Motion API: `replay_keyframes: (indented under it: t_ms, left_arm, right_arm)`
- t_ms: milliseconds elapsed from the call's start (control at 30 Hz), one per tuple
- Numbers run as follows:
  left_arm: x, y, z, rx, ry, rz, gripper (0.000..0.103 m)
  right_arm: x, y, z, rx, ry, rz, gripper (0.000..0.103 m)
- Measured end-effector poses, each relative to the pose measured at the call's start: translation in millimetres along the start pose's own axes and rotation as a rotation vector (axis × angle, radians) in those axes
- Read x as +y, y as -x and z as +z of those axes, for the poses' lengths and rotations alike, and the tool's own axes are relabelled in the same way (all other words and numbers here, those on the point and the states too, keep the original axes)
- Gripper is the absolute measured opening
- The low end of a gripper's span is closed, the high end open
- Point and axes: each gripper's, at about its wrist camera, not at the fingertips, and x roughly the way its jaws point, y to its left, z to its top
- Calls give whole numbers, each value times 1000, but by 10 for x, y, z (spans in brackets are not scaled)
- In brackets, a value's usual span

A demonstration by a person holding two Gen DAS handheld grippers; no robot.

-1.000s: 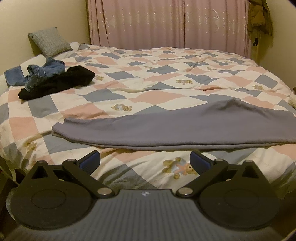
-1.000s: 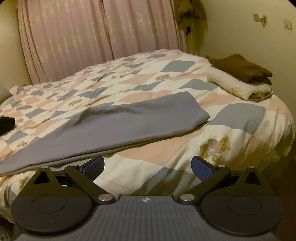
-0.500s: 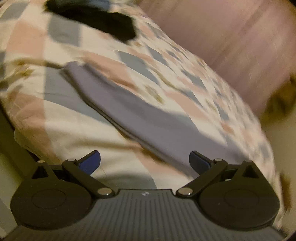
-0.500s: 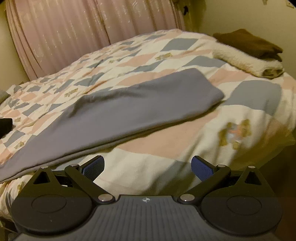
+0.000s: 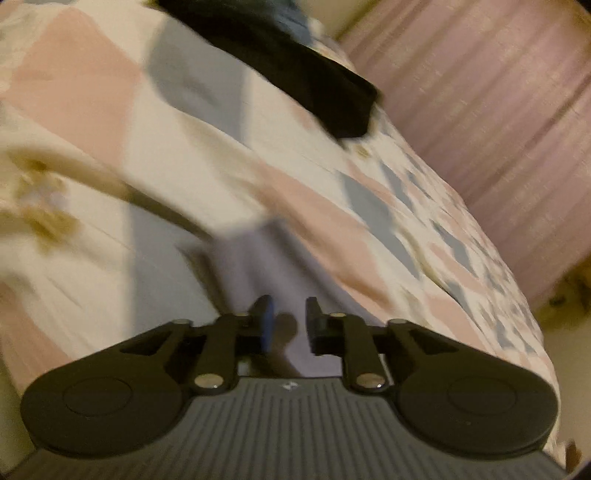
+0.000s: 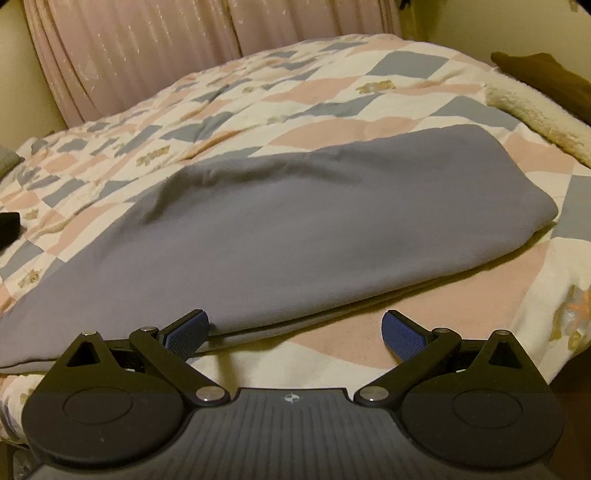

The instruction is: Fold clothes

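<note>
Grey garment point(image 6: 280, 221) spread flat on patchwork quilt point(image 6: 332, 85), lying straight ahead of right gripper point(image 6: 295, 334) – near hem just in front of the fingertips, left blue pad point(image 6: 186, 332) touching or almost touching that hem, right pad over bare pink quilt. Right gripper spread wide, nothing between its fingers. Rounded far end of the garment ahead and to the right; beyond it, further right, cream fleece fold point(image 6: 535, 114) with brown cloth point(image 6: 546, 74) on top, near the bed's edge. Pink curtains point(image 6: 147, 44) across the back, well beyond the quilt.

Left gripper point(image 5: 288, 325) nearly closed, only a narrow gap between the fingers; grey garment point(image 5: 258, 266) directly ahead and under the tips, a dark fold or shadow sitting in the gap – whether cloth is actually pinched, cannot tell through the motion blur. View tilted and smeared. Black garment point(image 5: 314, 74) ahead and above, well apart from the grey one, with a scrap of blue denim point(image 5: 295, 14) just past it at the top edge. Quilt point(image 5: 110, 110) filling the left side, pink curtains point(image 5: 498, 129) off to the right
</note>
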Motion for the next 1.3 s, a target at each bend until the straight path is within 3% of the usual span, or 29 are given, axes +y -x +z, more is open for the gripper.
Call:
replay_keyframes:
  t_ms: [67,133,167,233,300,367,600,633,700,767,867,900,967,1067,1133,1167,1300]
  left_arm:
    - [109,86,130,-40,39,29,16]
    - [183,198,242,-77,73,56,29]
    - [197,253,265,-85,93,50,39]
    - [212,349,275,-81,135,0,47]
    - [197,352,203,-52,162,-53,63]
    - [199,266,105,-20,181,-48,64]
    - [278,-14,-95,-26,186,-35,51]
    - [291,-21,-86,-35,199,-49,46]
    - [305,-47,-41,-40,228,-78,22]
    - [275,-55,-8,-47,234,-118,9]
    - [152,-6,-23,-73,167,-130,10]
    - [141,-32,-40,-63,159,-102,15]
    - [215,-110,-85,-40,209,-80,21]
    - [273,-149,-123,-38,268,-90,20]
    - [152,-123,-105,-46,231,-84,13]
    - [60,-98,-98,-52,199,-81,3]
    - [-739,133,-188,-105,-99,-86,3]
  right_arm:
    - [-14,-21,11,3,-9,-11,103]
    - [-8,-24,19,0,-13,-17,103]
    - [0,-24,26,-2,-11,-19,103]
    - [24,-31,32,-2,-8,-21,103]
    - [43,-50,36,2,-8,-21,103]
    - [70,-56,26,7,-4,-17,103]
    - [69,-5,15,5,5,-21,103]
    - [59,1,14,4,3,-24,103]
    - [43,9,13,2,1,-28,103]
    - [39,15,7,0,4,-28,103]
    - [25,22,-11,-3,0,-24,103]
    - [18,20,-18,-1,-3,-23,103]
    - [-1,26,-22,-1,-6,-19,103]
    - [-35,40,-23,-4,-10,-13,103]
    - [-70,53,-23,-10,-16,-13,103]
    - [-94,58,-23,-13,-22,-13,103]
    - [-206,103,-24,-35,-50,-6,102]
